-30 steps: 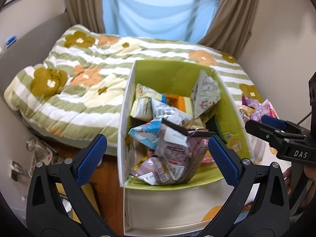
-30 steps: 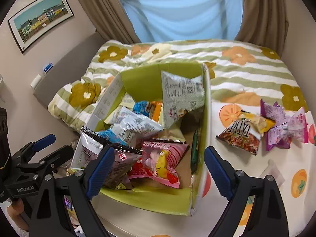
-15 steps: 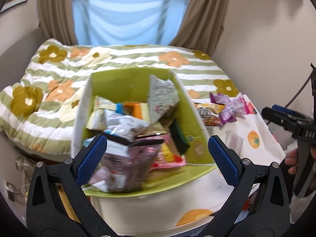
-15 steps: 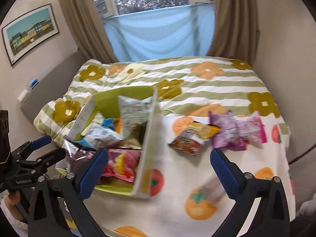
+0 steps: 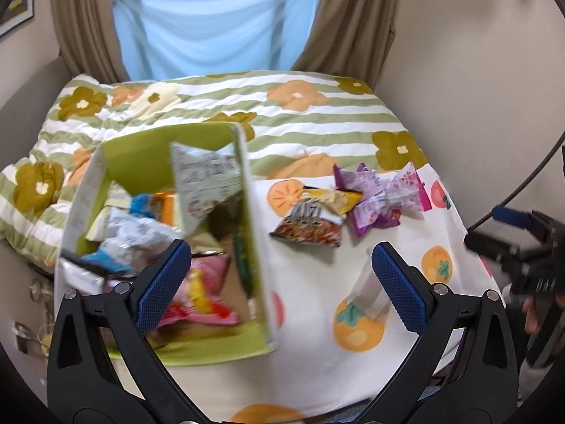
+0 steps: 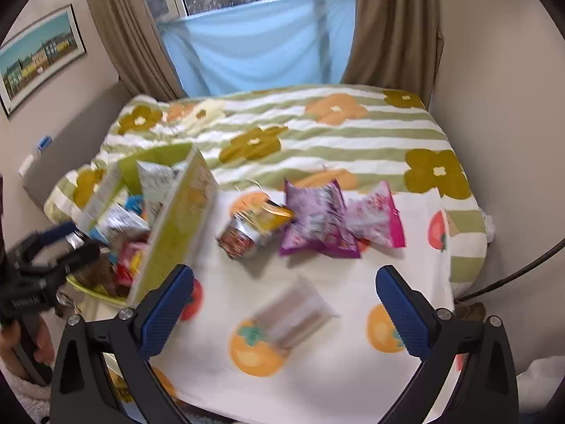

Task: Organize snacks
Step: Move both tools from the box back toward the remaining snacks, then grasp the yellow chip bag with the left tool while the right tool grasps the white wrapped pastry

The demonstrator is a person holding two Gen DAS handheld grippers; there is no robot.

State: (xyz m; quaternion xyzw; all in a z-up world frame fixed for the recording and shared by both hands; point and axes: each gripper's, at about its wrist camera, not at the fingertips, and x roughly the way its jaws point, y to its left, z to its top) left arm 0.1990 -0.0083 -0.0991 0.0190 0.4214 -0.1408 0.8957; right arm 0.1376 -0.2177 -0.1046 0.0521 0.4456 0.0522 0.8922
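Observation:
A green box (image 5: 247,219) (image 6: 176,226) full of several snack packets stands at the left of a white cloth with orange fruit prints. On the cloth lie a red-brown packet (image 5: 307,228) (image 6: 243,236), a purple packet (image 5: 370,198) (image 6: 317,221), a pink packet (image 5: 409,187) (image 6: 374,217) and a clear wrapped packet (image 5: 367,293) (image 6: 293,312). My left gripper (image 5: 280,288) is open and empty, above the box's right wall and the cloth. My right gripper (image 6: 284,312) is open and empty, above the clear packet.
A bed with a green-striped flowered quilt (image 5: 300,120) (image 6: 317,130) lies behind the cloth. Brown curtains and a blue window cloth (image 6: 261,46) are at the back. Walls stand close on the right. A cable (image 6: 512,279) runs at the right edge.
Both views have swung to the right, away from the box and toward the loose packets on the cloth. Both grippers stayed open.

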